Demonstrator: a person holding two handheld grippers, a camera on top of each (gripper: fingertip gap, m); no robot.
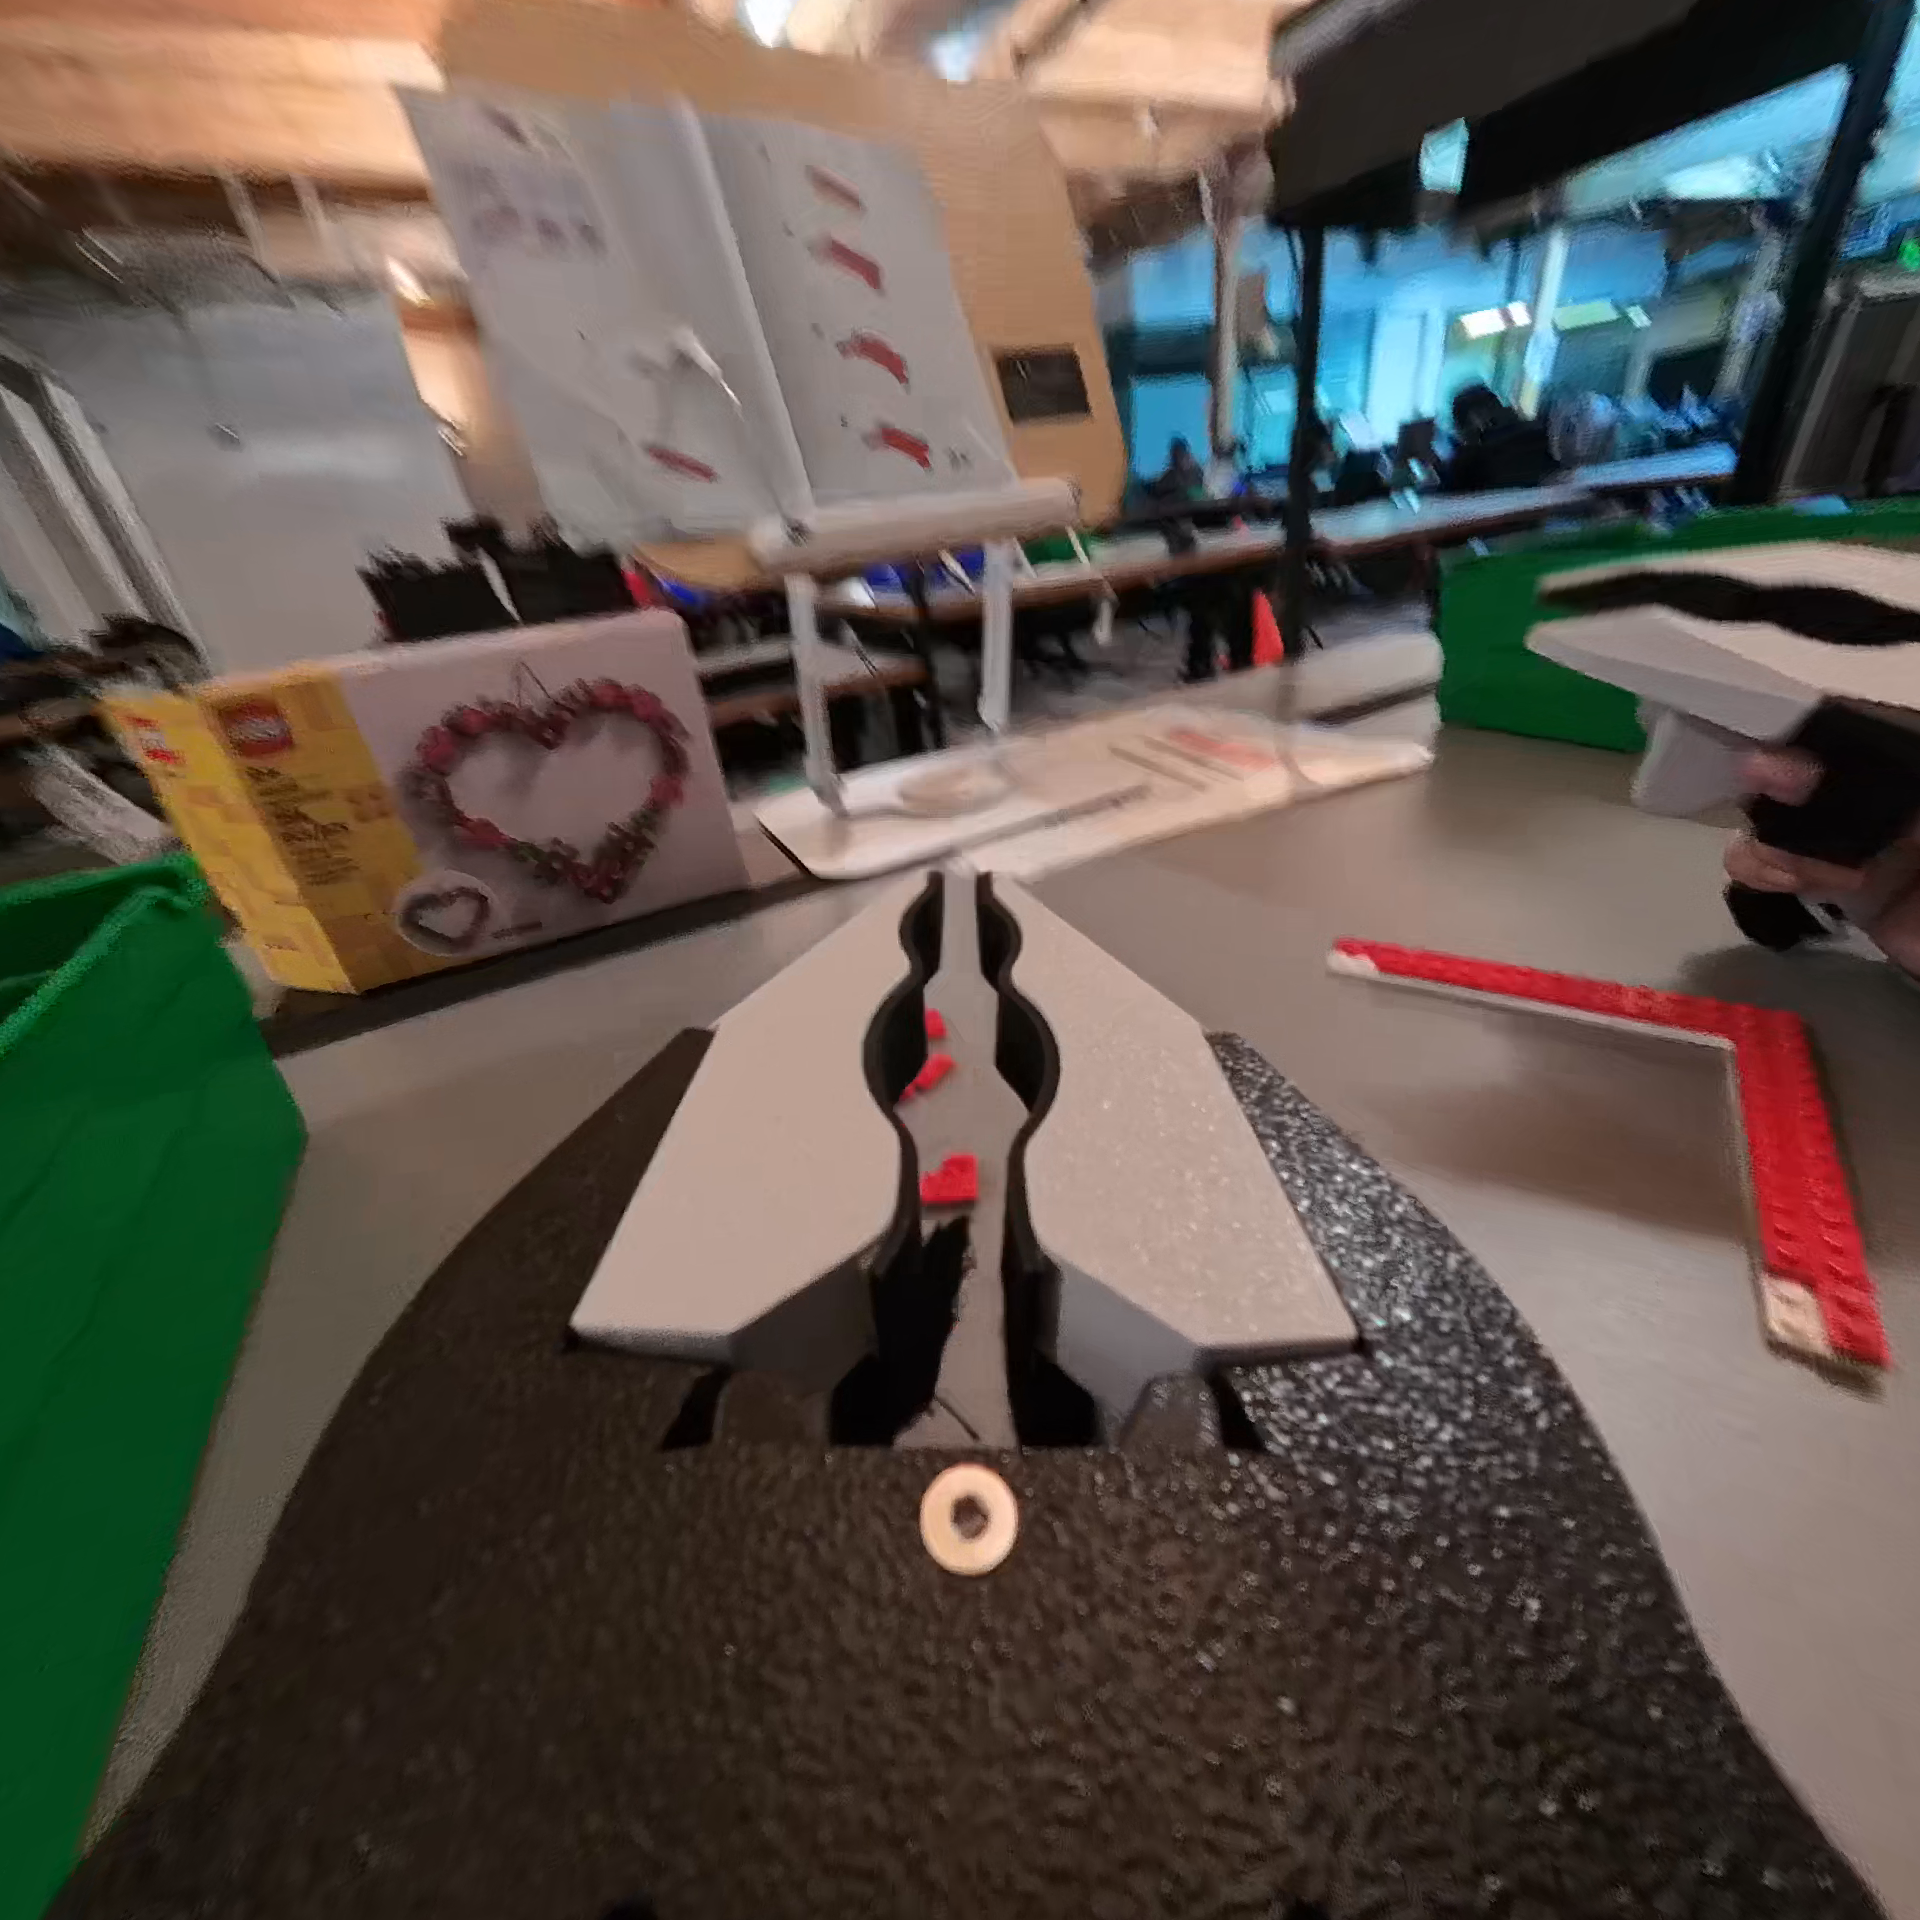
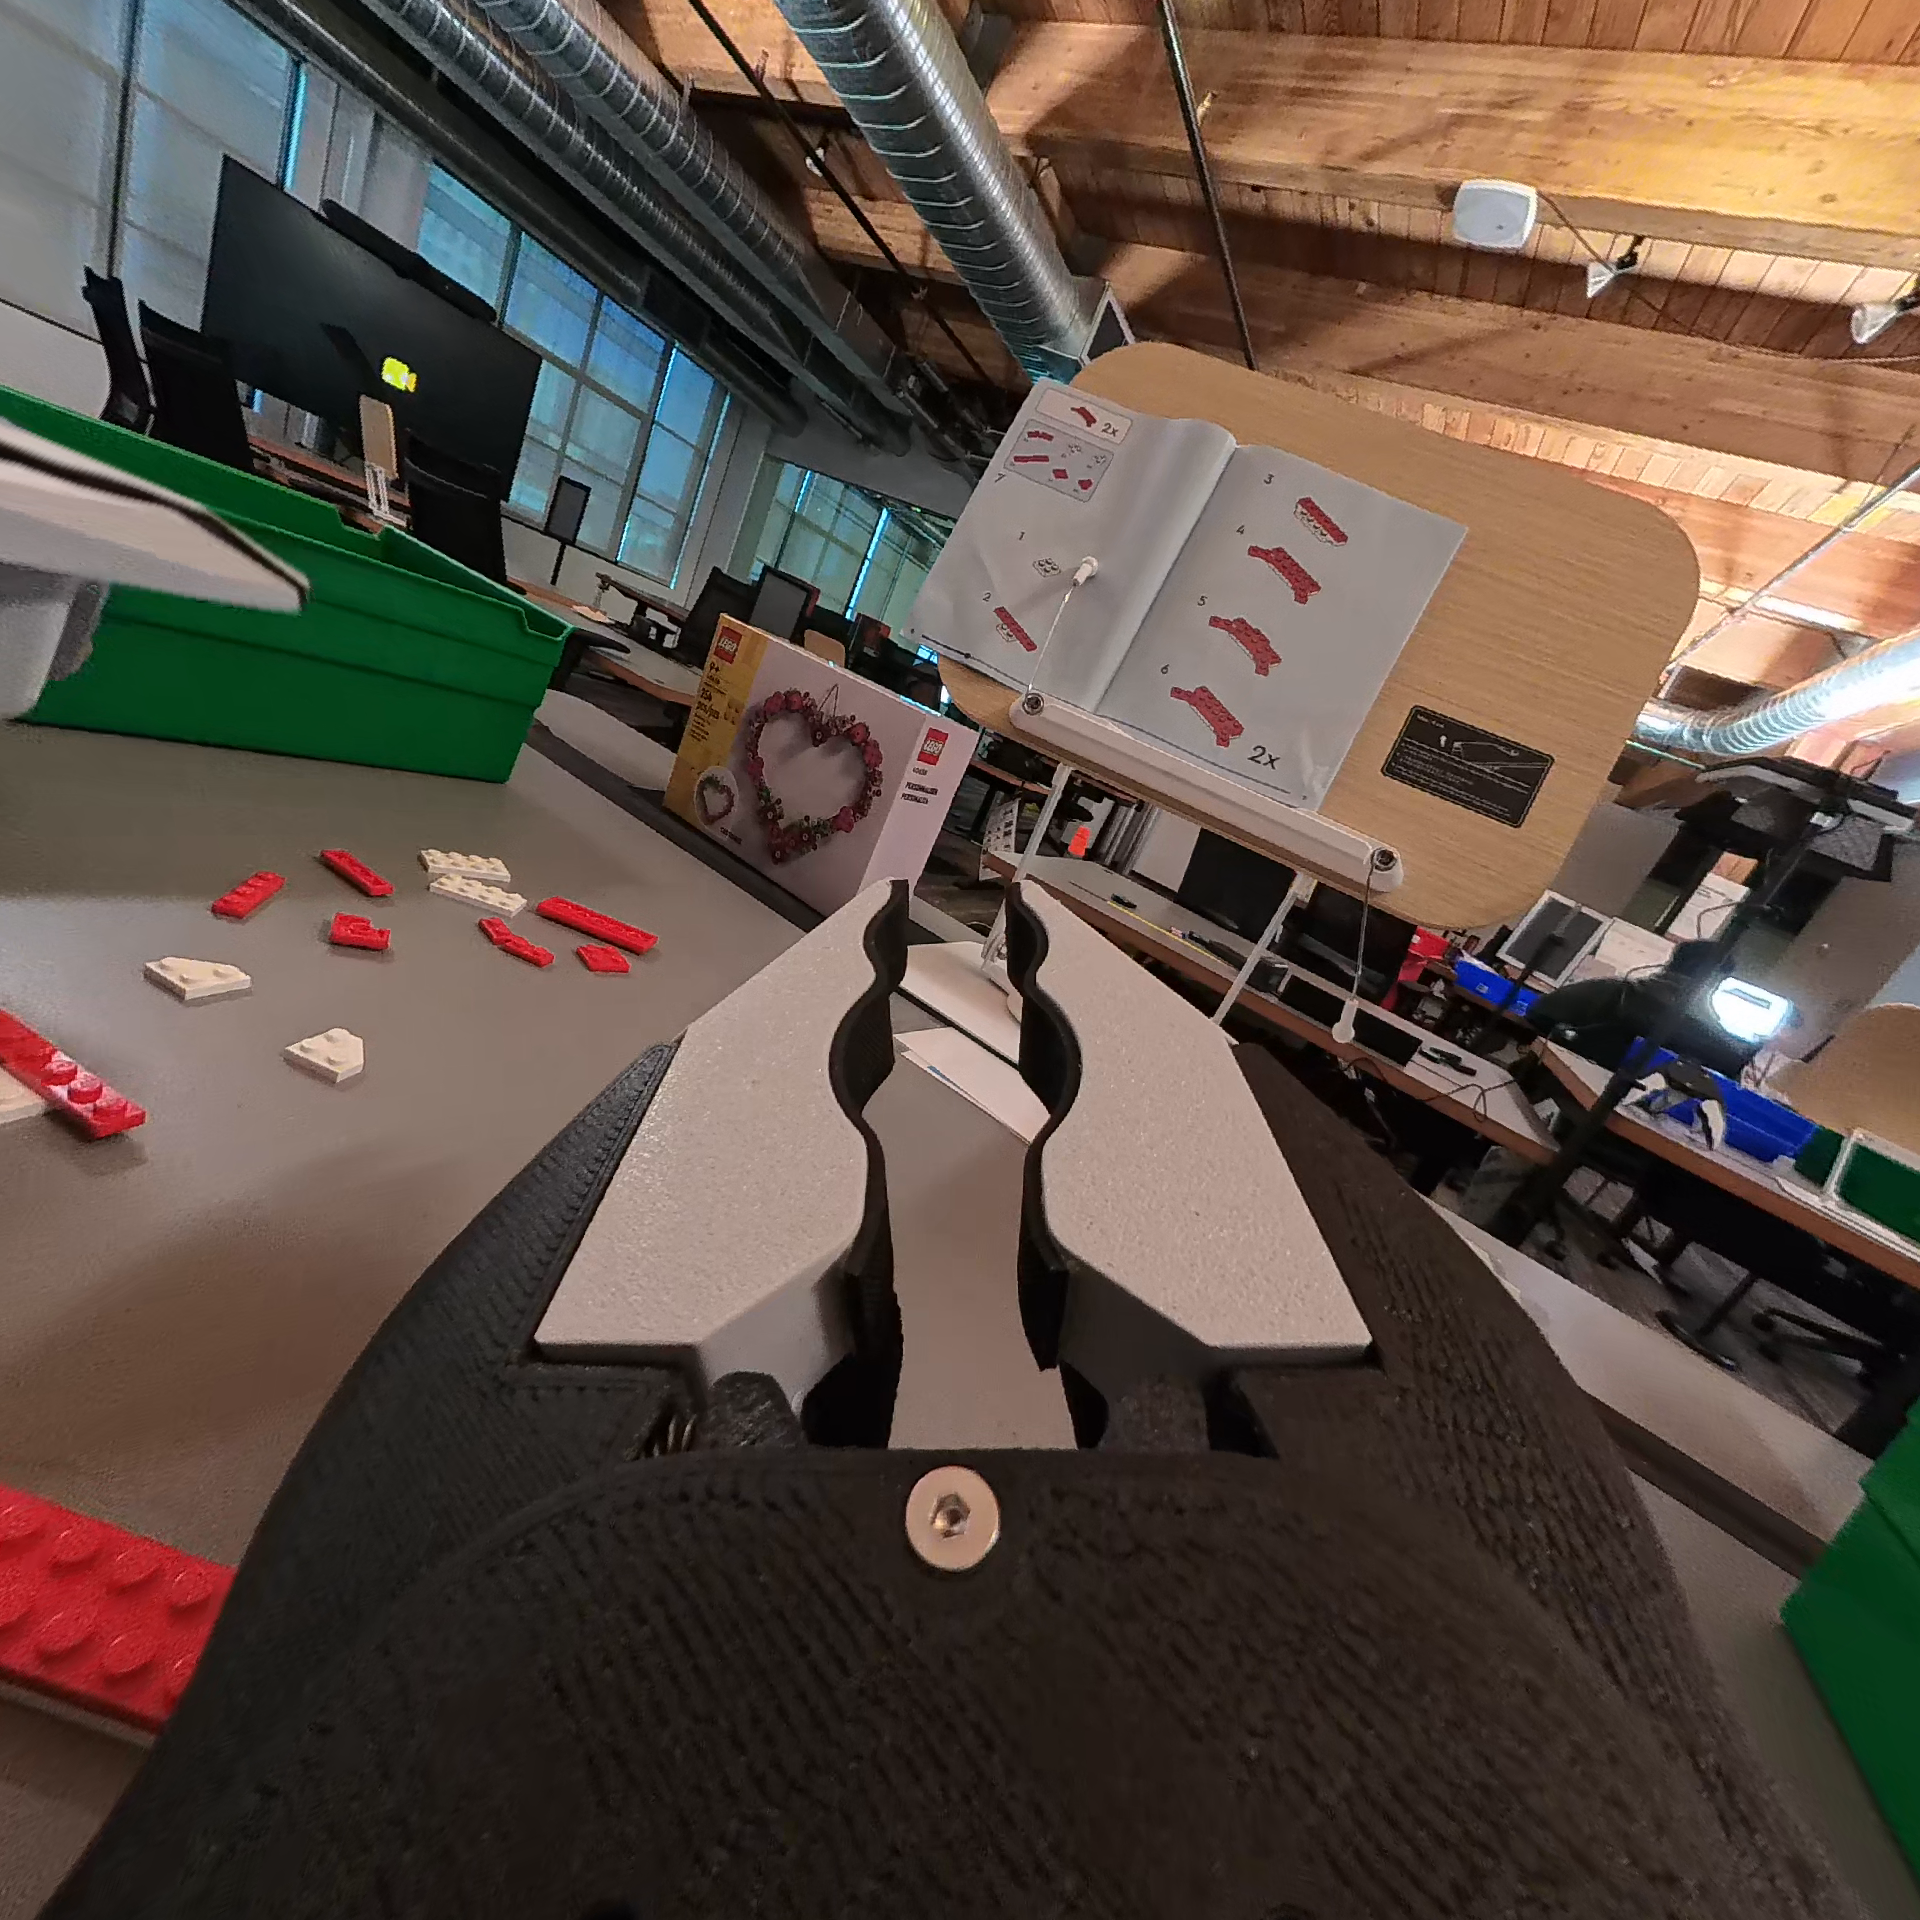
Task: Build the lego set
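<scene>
My left gripper (image 1: 961, 888) hovers low over the grey table with its jaws nearly together and nothing between them. A few small red pieces (image 1: 948, 1179) show on the table through the gap. A red L-shaped plate assembly (image 1: 1766, 1091) lies to its right. My right gripper (image 2: 958, 894) is slightly open and empty, raised and pointing at the instruction booklet (image 2: 1195, 592). Loose red and white plates (image 2: 468, 914) lie on the table to its left. The red assembly (image 2: 62, 1081) shows at the left edge.
The booklet stands open on a wooden stand (image 2: 1507, 623), with the Lego box (image 2: 821, 769) to its left. Green bins (image 2: 312, 644) (image 1: 104, 1195) flank the work area. A hand holds the right gripper (image 1: 1662, 623) at the right edge. Across from one pair of fingers to the other is roughly 20 cm.
</scene>
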